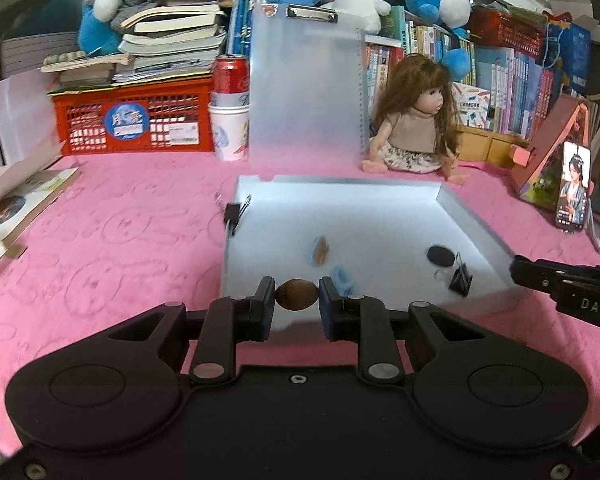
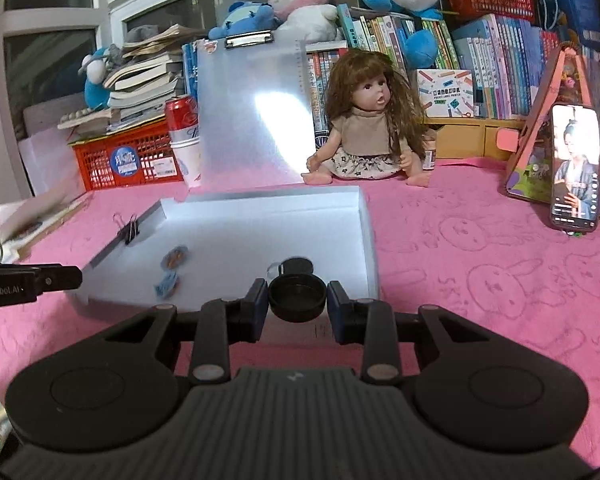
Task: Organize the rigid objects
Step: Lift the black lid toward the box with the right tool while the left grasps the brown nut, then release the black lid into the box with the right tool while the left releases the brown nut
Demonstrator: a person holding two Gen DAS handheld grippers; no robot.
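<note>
Left hand-held gripper (image 1: 297,295): narrowed onto a small brown oval nut-like object (image 1: 296,295), pinched end to end between the blue pads, poised over the near edge of the shallow white open-topped tray (image 1: 476,236). Probably light, hard and smooth; rounded ends likely to squirt out under an uneven squeeze, so best held across the middle.

Right hand-held gripper (image 2: 297,298): closed to cap width around a round black plastic cap (image 2: 297,295), open side up, pads on opposite rim walls, likewise at the tray's near edge. Stiff and light, a rim grip looking secure.

Just ahead, inside the tray: another flat black disc (image 2: 298,266), two blurred blue-and-brown pieces (image 2: 175,258) off to the left, a black binder clip (image 1: 461,279) to the right of the left hand-held gripper, one more clipped on the far-left wall. Further out on the pink-covered desk (image 2: 480,264): frosted clipboard, long-haired doll (image 2: 370,128), red can, phone on a stand.

Legible writing: "DAS" and "enRobot.AI" on the opposite units; "POCKET LABEL PRINTER" on a box behind the doll.
</note>
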